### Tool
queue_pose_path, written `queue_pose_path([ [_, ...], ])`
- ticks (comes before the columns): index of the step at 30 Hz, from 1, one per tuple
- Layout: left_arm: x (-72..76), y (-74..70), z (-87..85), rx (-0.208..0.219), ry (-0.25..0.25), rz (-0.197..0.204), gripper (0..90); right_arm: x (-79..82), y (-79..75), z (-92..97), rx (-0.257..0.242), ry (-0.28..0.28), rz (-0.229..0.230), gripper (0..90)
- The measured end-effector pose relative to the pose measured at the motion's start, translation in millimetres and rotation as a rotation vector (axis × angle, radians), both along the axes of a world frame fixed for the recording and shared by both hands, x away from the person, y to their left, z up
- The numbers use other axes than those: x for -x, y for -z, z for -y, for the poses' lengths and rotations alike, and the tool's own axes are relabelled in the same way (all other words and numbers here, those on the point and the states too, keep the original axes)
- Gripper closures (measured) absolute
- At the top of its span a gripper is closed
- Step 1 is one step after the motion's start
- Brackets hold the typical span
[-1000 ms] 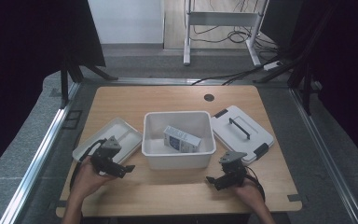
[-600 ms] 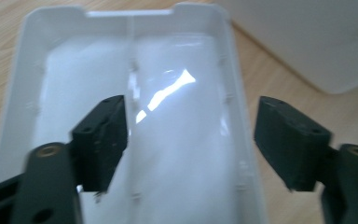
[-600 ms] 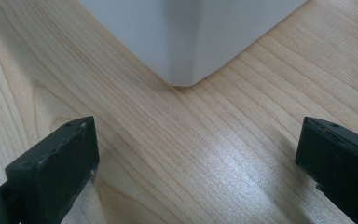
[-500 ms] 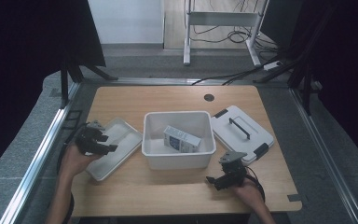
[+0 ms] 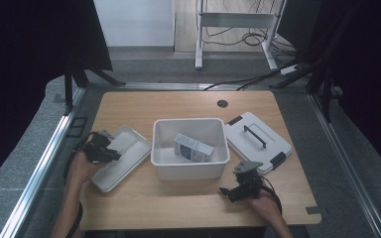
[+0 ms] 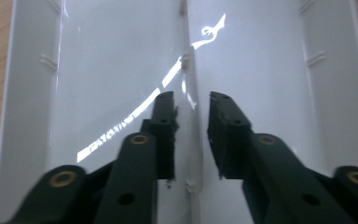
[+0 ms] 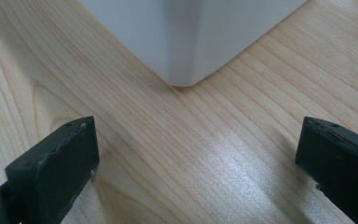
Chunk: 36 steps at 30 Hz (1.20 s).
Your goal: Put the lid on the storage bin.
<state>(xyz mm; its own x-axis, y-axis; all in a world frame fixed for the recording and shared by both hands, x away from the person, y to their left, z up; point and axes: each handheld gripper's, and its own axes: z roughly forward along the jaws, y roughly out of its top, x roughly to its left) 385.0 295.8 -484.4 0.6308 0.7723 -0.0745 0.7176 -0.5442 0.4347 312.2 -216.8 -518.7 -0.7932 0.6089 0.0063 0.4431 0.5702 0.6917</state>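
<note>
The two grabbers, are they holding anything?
The left gripper straddles the white tray's middle rib, not clamped. The right gripper holds nothing.

Carton print too small to read; bin cropped.

White tub, white tray, pale wood-grain table, black jaws

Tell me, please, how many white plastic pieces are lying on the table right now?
3: a shallow tray at the left, an open bin in the middle holding a small box, and a handled lid at the right.
</note>
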Motion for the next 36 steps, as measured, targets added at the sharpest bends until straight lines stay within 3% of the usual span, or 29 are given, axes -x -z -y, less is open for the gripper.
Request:
queue_pose_path([
  [2, -0.7, 1.6, 1.1, 0.004, 0.007, -0.019, 83.3, 0.0, 0.0, 0.0, 0.000, 0.000, 0.000, 0.0],
  [7, -0.1, -0.4, 4.5, -0.043, -0.001, -0.004, 88.9, 0.0, 0.0, 0.0, 0.000, 0.000, 0.000, 0.0],
  [13, 0.1, -11.2, 2.0, -0.014, 0.026, 0.010, 89.0, 0.0, 0.0, 0.0, 0.000, 0.000, 0.000, 0.0],
  [18, 0.8, -26.7, -1.7, -0.004, 0.076, 0.031, 88.9, 0.1, 0.0, 0.1, 0.001, 0.000, -0.001, 0.0],
  [23, 2.4, -44.7, -7.1, -0.032, 0.155, 0.050, 88.9, 0.1, 0.0, 0.0, 0.001, 0.000, -0.002, 0.0],
  [36, 9.3, -97.3, -26.7, -0.008, 0.255, 0.091, 88.9, 0.0, -0.1, 0.1, 0.002, 0.000, -0.001, 0.0],
])
